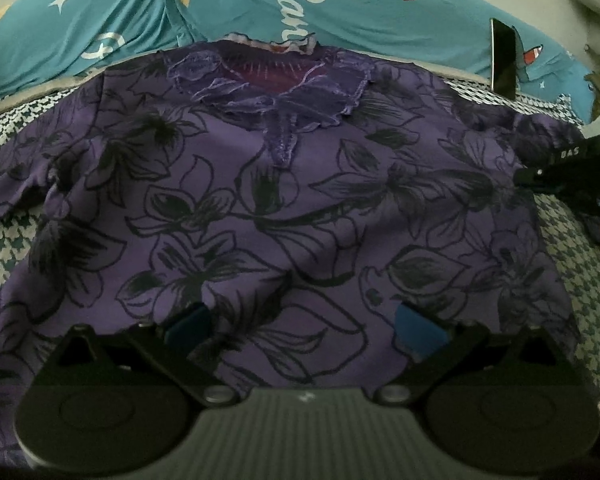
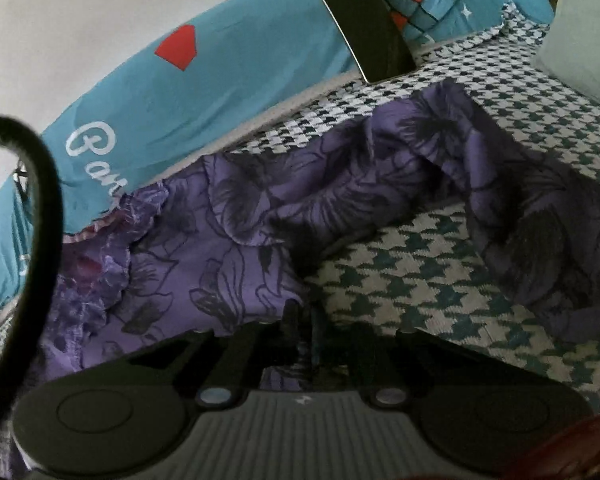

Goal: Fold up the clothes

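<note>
I take the purple floral top [image 1: 284, 184] as my landmark. It lies spread flat, front up, on the houndstooth bed cover [image 1: 564, 264], with its lace neckline [image 1: 268, 80] on the far side, just beside the teal pillow [image 1: 360, 8].

At the left of the top, its left sleeve [image 1: 16, 184] lies out on the cover and nobody touches it. The cloth looks thin, light and very soft, so I judge it will sag and wrinkle when I lift it. It is better to take hold at a seam or hem, where the fabric is doubled, than in the middle of the panel.

Over the lower middle of the top hangs my left gripper [image 1: 306, 326]. Its blue pads [image 1: 418, 330] stand wide apart and hold nothing.

At the right edge of the top, below the rumpled right sleeve [image 2: 540, 216], is my right gripper [image 2: 304, 320]. Its fingers are pressed together, and purple cloth seems pinched between them at the side seam, though the dark picture makes this a little uncertain. A dark phone [image 2: 368, 28] leans against the pillow beyond the right shoulder.
</note>
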The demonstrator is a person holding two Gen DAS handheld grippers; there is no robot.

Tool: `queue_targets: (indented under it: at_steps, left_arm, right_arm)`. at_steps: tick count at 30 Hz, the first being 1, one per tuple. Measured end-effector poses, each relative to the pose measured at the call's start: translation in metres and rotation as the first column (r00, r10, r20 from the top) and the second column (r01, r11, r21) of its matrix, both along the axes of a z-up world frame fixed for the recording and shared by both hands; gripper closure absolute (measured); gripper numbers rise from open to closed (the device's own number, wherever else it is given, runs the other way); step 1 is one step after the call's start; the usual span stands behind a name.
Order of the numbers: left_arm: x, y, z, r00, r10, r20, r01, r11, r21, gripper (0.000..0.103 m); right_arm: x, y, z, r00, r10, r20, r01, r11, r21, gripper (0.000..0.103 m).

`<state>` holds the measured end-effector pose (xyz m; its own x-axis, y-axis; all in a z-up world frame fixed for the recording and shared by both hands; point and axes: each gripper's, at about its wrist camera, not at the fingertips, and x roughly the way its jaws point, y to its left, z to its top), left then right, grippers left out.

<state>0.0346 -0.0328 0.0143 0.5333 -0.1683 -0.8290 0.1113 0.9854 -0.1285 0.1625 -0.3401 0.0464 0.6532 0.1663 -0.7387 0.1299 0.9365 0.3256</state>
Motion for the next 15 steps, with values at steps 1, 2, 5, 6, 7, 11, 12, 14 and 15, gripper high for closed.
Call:
queue_targets:
  at_steps: [1,2,5,6,7,11,12,14,15]
  left_arm:
    - [-0.002,0.0,0.001,1.0,-0.001,0.003,0.001,1.0,0.003,0.0]
    - [-0.004,0.0,0.001,1.0,-0.002,0.007,0.002,1.0,0.006,0.0]
    - [-0.009,0.001,0.002,1.0,-0.005,0.023,0.004,1.0,0.021,0.0]
    - [-0.011,0.001,0.002,1.0,-0.007,0.029,0.006,1.0,0.029,0.0]
    - [-0.014,0.001,0.003,0.999,-0.01,0.038,0.008,0.999,0.038,0.0]
    - [-0.024,0.001,0.006,0.997,-0.028,0.07,0.024,0.998,0.063,0.0]
    - [-0.027,0.001,0.007,0.996,-0.034,0.078,0.029,0.997,0.066,0.0]
    - [-0.032,0.001,0.008,0.995,-0.042,0.087,0.037,0.997,0.065,0.0]
    - [-0.035,0.002,0.008,0.995,-0.043,0.087,0.038,0.997,0.06,0.0]
  right_arm:
    - [-0.005,0.001,0.004,1.0,-0.004,0.013,0.004,1.0,-0.01,0.096]
    - [-0.01,0.003,0.009,1.0,-0.007,0.026,0.008,1.0,-0.02,0.095]
    - [-0.027,-0.002,0.012,1.0,-0.002,0.025,0.002,1.0,0.008,0.094]
    - [-0.034,-0.003,0.011,1.0,-0.005,0.02,0.005,1.0,0.015,0.094]
    - [-0.041,-0.004,0.01,1.0,-0.008,0.015,0.008,1.0,0.021,0.093]
    - [-0.069,-0.005,0.007,1.0,0.0,0.0,0.0,0.999,0.039,0.093]
    - [-0.075,-0.005,0.006,1.0,0.0,-0.003,0.001,0.999,0.042,0.093]
    - [-0.087,-0.005,0.006,1.0,-0.001,-0.007,0.001,0.999,0.049,0.093]
    - [-0.093,-0.005,0.005,1.0,-0.001,-0.008,0.002,0.999,0.052,0.093]
